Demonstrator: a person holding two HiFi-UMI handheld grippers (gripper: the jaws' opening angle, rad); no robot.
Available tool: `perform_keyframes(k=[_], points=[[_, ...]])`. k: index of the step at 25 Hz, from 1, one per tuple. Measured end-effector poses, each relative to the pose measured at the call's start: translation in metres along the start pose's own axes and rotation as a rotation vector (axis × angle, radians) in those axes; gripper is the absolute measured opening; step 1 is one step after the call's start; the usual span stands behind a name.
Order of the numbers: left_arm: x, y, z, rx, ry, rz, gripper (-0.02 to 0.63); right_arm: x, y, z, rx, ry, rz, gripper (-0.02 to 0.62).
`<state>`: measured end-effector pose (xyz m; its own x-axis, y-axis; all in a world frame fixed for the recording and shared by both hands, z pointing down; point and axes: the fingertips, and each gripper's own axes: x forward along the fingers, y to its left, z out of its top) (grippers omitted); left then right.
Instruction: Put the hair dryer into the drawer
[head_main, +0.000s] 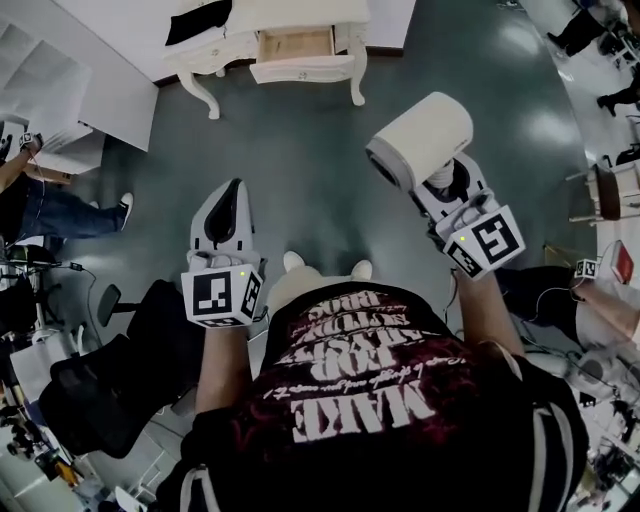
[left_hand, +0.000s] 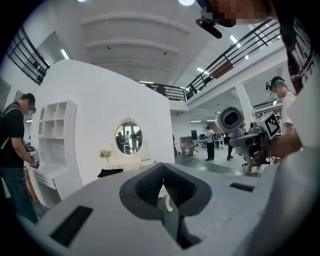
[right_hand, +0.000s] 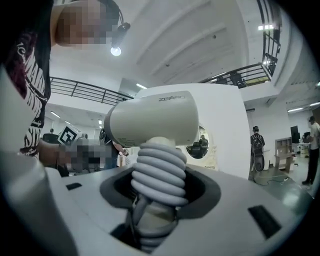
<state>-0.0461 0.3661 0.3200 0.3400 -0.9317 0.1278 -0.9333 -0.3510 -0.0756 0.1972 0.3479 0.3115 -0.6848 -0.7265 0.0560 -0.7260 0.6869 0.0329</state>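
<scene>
Right gripper (right_hand: 159, 187) clamped on cord-wrapped handle of white cylindrical plastic hair dryer (right_hand: 152, 120), barrel crosswise, 8-to-2 o'clock in head view. Open white wood-floored drawer (head_main: 295, 45) well apart at 11 o'clock from dryer. Left gripper (head_main: 233, 190) closed, empty.

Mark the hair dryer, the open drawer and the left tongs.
hair dryer (head_main: 420, 140): head view, on its cream barrel.
open drawer (head_main: 300, 70): head view, on its white front panel.
left tongs (left_hand: 162, 167): left gripper view, where the shut tips meet.
</scene>
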Motion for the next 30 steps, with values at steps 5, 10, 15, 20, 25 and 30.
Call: perform_keyframes(k=[5,10,15,20,25,30], points=[[-0.010,-0.004,-0.002,0.018,0.015,0.036,0.005,-0.010,-0.004,0.002,0.007,-0.036,0.017,0.212],[-0.002,-0.005,0.003,0.029,0.017,0.021,0.005,-0.006,-0.009,0.006,0.014,-0.040,0.017,0.212],[0.013,0.001,0.004,0.025,0.026,-0.013,0.005,0.005,-0.015,0.014,0.007,-0.025,-0.008,0.212],[0.051,0.024,0.001,0.014,0.024,-0.038,0.005,0.035,-0.034,0.007,0.018,-0.001,-0.033,0.212],[0.117,0.050,-0.011,0.018,0.015,-0.067,0.005,0.084,-0.073,-0.014,0.054,0.009,-0.066,0.212],[0.150,0.075,0.000,0.020,-0.001,-0.094,0.005,0.114,-0.087,-0.006,0.063,0.013,-0.092,0.212]])
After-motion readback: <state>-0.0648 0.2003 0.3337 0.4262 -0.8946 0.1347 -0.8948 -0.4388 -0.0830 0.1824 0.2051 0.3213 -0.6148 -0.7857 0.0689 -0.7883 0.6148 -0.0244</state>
